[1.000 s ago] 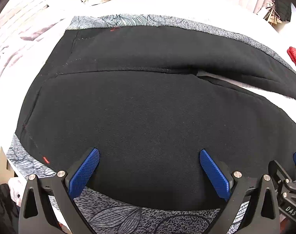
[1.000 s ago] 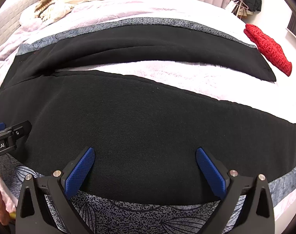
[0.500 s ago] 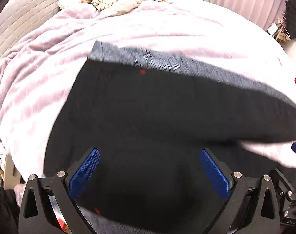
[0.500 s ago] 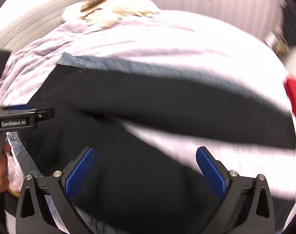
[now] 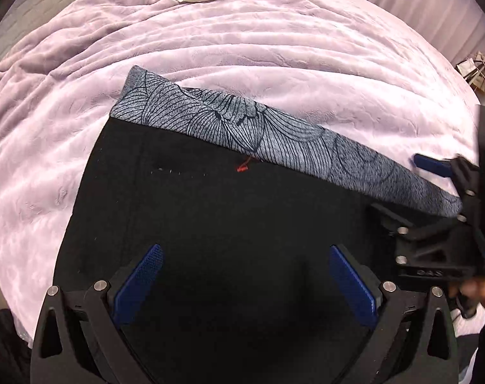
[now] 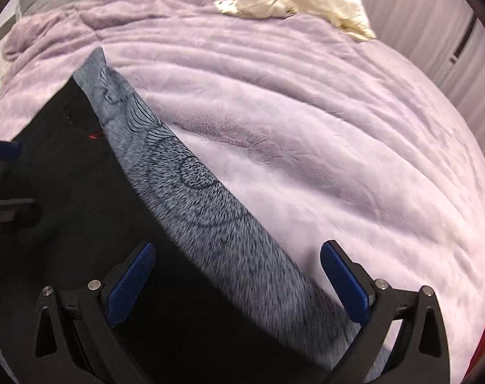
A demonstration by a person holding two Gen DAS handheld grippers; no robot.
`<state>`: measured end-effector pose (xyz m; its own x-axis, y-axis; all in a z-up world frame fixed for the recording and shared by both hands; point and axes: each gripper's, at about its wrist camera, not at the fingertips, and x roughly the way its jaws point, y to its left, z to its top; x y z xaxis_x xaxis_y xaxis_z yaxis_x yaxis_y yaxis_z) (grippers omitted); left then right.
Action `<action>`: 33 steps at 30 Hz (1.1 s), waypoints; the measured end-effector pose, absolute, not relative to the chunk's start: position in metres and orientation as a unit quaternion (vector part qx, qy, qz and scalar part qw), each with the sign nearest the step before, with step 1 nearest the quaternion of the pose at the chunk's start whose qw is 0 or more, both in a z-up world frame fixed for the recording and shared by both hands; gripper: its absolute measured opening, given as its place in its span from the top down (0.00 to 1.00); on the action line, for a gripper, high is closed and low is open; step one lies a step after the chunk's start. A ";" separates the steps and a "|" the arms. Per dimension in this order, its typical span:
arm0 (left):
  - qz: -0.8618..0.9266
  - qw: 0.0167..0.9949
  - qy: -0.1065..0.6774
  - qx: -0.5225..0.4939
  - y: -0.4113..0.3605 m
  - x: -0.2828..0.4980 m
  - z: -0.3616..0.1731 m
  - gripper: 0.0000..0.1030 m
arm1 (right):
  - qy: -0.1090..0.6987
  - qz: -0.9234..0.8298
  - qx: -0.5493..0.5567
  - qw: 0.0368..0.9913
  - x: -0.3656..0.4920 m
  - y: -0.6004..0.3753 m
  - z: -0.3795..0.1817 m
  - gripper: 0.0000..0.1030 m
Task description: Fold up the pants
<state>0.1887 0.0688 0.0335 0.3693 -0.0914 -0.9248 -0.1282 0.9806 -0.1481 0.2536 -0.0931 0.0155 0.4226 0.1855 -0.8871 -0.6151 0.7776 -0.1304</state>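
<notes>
Pants (image 5: pixel 216 224) lie on the bed (image 5: pixel 274 57), apparently folded leg over leg, patterned band outward; further folds likely remain. Left tool (image 5: pixel 245 281) and right tool (image 6: pixel 239 281) hover released, empty.

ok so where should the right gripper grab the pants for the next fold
Probably the grey patterned band along the far edge of the pants. It lies flat as a long free edge against the purple blanket, already between the right gripper's open fingers. Come in low from the blanket side, sliding one finger under the edge.
</notes>
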 end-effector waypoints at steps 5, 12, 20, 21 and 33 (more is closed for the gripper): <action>0.007 0.816 0.565 -0.123 0.081 0.203 0.026 0.00 | 0.488 0.308 -0.186 0.795 0.266 -0.091 0.000 0.25; 0.004 0.806 0.545 -0.231 0.108 0.214 0.049 0.00 | 0.458 0.356 -0.222 0.784 0.220 -0.072 0.017 0.92; 0.065 0.815 0.521 -0.245 0.095 0.237 0.063 0.00 | 0.379 0.337 -0.284 0.814 0.152 -0.055 0.038 0.92; 0.083 0.809 0.537 -0.226 0.091 0.243 0.054 0.00 | 0.378 0.333 -0.287 0.815 0.148 -0.054 0.036 0.92; 0.066 0.838 0.492 -0.229 0.113 0.145 0.102 0.79 | 0.341 0.349 -0.285 0.825 0.078 -0.053 0.069 0.93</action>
<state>0.1446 0.1134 0.1017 0.5080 -0.1151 -0.8537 -0.3350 0.8866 -0.3188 0.0780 -0.0532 0.0686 0.5237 0.3811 -0.7619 -0.7701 0.5942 -0.2321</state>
